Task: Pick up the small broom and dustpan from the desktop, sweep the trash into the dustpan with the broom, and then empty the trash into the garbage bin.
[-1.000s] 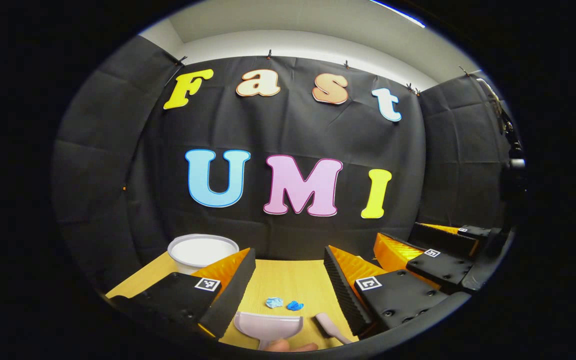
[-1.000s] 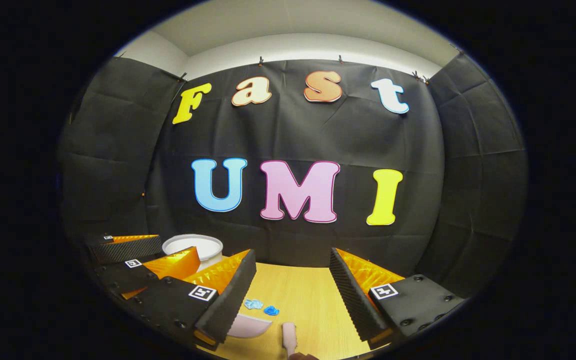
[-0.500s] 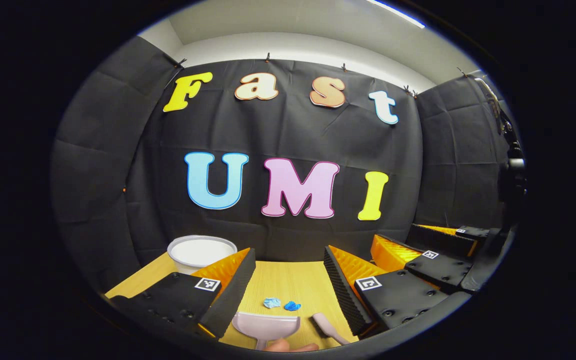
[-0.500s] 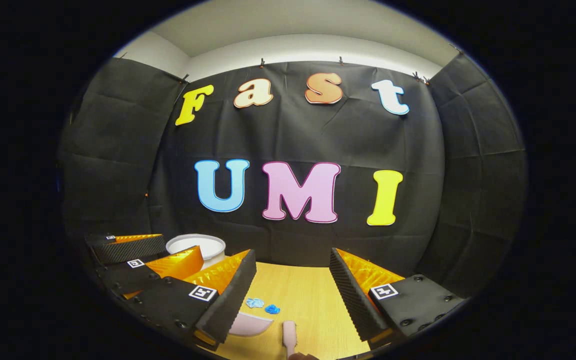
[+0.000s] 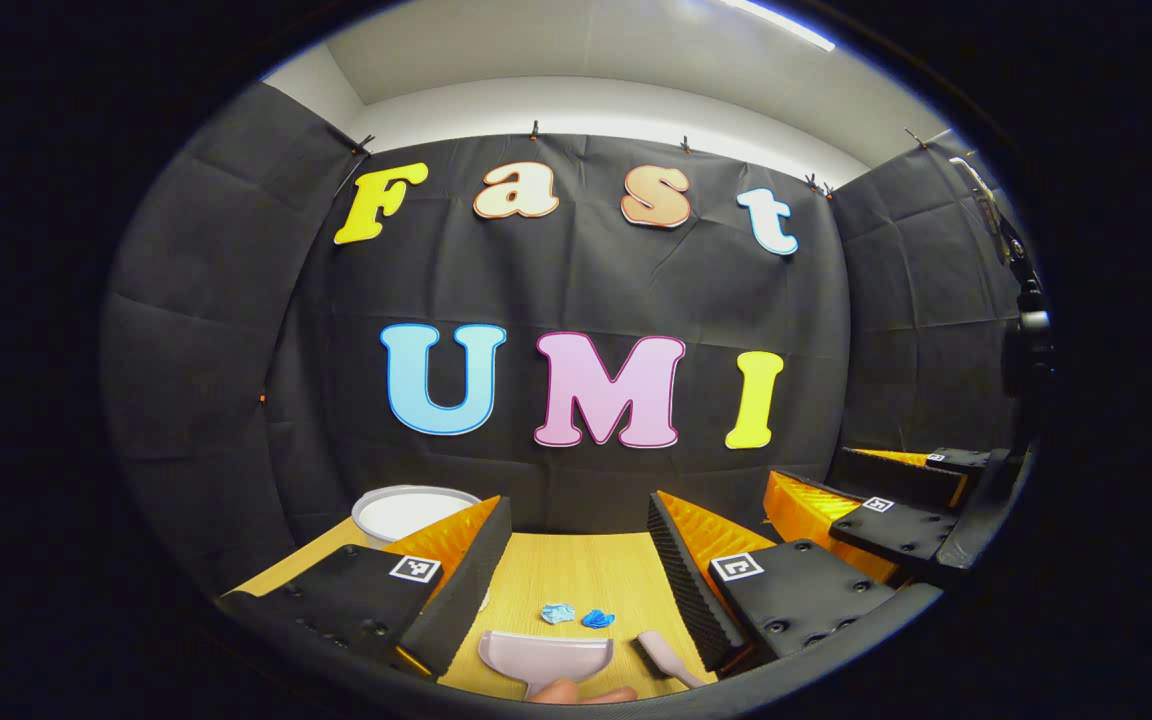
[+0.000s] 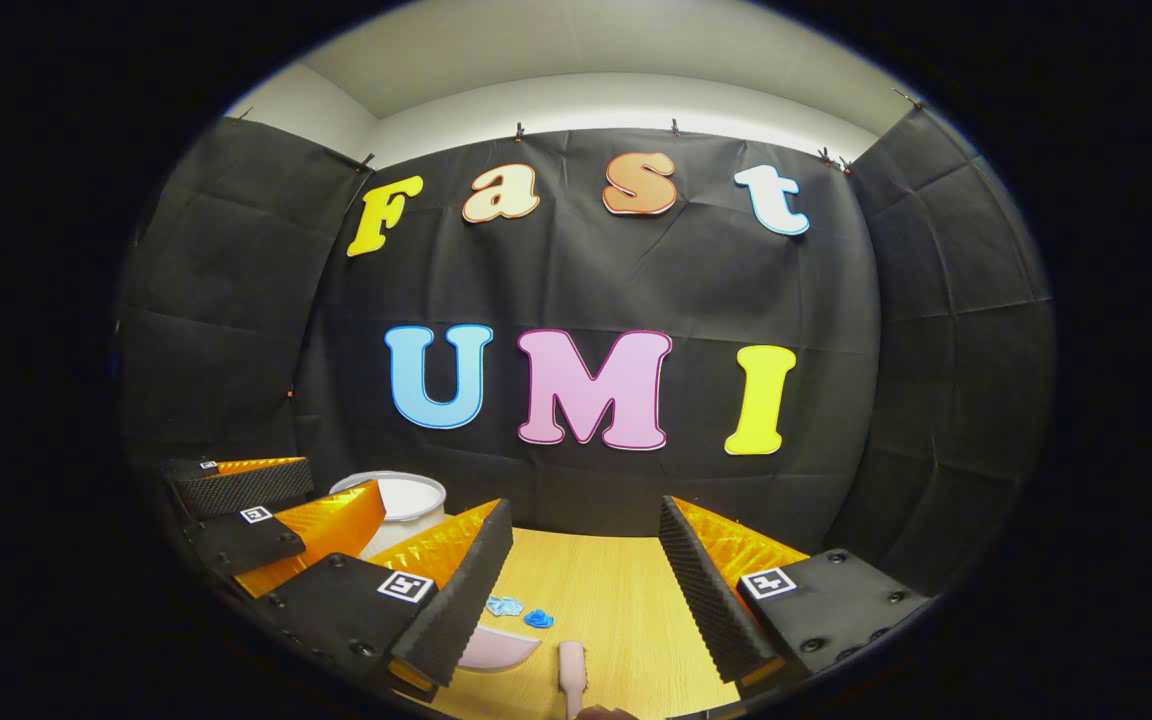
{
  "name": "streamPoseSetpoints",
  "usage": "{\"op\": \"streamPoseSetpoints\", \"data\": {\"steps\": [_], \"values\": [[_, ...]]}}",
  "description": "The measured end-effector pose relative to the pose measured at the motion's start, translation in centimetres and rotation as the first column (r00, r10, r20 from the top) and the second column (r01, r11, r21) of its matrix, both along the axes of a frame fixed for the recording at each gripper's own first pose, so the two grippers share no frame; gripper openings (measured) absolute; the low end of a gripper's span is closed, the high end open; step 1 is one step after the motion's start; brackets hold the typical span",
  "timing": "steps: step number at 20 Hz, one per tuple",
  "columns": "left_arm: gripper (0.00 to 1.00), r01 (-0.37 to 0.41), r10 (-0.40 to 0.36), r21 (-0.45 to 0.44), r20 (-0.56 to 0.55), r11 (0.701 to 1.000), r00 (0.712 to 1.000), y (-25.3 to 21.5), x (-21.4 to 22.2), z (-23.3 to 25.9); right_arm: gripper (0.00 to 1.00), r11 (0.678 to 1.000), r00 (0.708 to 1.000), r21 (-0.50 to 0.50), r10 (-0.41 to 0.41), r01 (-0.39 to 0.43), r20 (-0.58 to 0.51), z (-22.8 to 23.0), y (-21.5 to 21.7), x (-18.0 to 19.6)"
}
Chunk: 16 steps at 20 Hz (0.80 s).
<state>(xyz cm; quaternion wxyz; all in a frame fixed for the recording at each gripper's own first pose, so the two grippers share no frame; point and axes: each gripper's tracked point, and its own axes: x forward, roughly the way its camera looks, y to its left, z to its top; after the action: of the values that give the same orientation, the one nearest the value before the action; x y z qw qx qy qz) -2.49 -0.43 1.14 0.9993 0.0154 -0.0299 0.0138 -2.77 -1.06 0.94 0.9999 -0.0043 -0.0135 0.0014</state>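
Both tools were spread wide and held nothing: the left gripper hung above the pink dustpan on the desk, the right gripper above the broom. Two blue scraps lay just beyond the dustpan, the white bin farther left. Pickup seemed not yet begun; next, each tool would need lowering onto its handle
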Motion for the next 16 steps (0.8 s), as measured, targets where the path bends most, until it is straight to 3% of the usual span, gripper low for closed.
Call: {"op": "streamPoseSetpoints", "data": {"steps": [16], "values": [[0.81, -0.01, 0.009, -0.019, -0.096, 1.0, 0.995, 1.0, 0.1, -1.8, 0.88, 1.0, 1.0, 0.001, -0.016, 0.016, -0.021, -0.7, -0.2, -0.1]]}}
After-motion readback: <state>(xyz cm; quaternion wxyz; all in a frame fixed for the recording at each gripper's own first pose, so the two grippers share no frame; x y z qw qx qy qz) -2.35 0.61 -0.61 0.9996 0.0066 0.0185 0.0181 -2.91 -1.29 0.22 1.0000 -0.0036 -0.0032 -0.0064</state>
